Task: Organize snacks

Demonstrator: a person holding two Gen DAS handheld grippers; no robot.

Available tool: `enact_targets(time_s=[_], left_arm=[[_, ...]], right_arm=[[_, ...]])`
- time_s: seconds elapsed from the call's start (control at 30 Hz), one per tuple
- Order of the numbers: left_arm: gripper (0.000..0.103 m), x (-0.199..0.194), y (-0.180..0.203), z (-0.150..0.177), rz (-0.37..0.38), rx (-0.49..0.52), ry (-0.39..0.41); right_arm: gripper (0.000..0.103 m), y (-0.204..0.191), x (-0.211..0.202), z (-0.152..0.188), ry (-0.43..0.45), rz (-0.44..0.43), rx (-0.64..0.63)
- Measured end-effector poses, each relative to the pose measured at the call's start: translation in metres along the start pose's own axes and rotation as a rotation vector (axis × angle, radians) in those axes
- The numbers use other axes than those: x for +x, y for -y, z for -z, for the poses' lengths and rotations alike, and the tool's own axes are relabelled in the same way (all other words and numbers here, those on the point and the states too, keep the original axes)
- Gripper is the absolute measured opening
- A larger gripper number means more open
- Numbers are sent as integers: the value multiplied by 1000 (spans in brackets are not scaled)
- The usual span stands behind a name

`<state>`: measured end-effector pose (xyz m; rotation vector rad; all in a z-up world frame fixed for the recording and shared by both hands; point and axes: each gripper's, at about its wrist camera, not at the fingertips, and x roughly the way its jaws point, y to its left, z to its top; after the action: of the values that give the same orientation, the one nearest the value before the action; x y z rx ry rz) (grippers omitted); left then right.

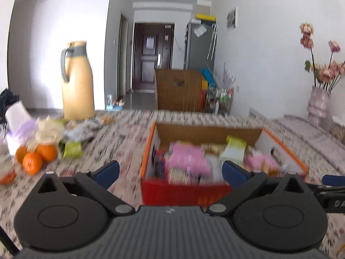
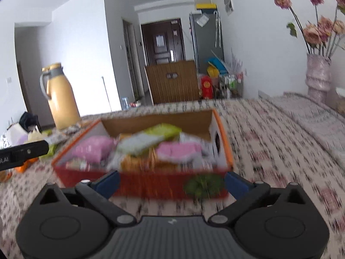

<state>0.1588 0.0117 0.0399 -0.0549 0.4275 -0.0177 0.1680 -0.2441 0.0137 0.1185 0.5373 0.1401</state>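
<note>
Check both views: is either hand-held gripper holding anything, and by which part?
Nothing is held. The left hand-held gripper and right hand-held gripper both stand wide open, empty, facing the snack box.

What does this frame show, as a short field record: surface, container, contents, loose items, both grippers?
surface: table with floral cloth
container: open red and orange box
contents: pink packets, green packet, others blurred
loose items: oranges, green snack packet, beside yellow thermos jug
left gripper: open, empty
right gripper: open, empty
image quality: motion blur
</note>
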Motion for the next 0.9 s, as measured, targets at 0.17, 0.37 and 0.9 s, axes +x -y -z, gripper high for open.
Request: enact_targets(time_s=[0.17, 0.37, 0.9], left_arm=[[103, -16, -2, 33, 0, 6, -68], [103, -35, 1, 61, 13, 10, -118], [103, -70, 8, 71, 39, 20, -99]], right_arm=[[103, 2, -23, 29, -44, -5, 11], [103, -1, -41, 51, -69, -1, 6], [103, -10, -70, 70, -68, -20, -13]])
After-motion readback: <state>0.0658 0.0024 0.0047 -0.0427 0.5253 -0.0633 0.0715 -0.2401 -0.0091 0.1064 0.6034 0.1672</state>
